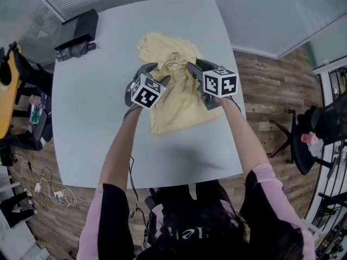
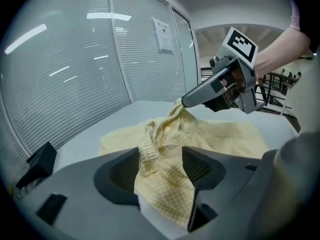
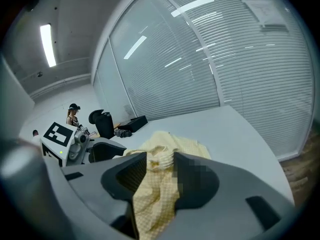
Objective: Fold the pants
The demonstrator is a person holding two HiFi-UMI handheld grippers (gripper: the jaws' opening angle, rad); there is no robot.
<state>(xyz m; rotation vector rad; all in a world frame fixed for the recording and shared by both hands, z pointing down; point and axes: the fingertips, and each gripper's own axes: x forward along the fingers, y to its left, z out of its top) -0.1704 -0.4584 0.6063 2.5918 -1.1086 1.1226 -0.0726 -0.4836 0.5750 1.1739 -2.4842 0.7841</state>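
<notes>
The pants [image 1: 176,104] lie on the table [image 1: 92,118], long axis running from upper centre down the head view. Left tongs [image 1: 161,75] stand spread, cloth loose between; right tongs [image 1: 191,68] pinch a raised fold. Both sit side by side on the upper half.
</notes>
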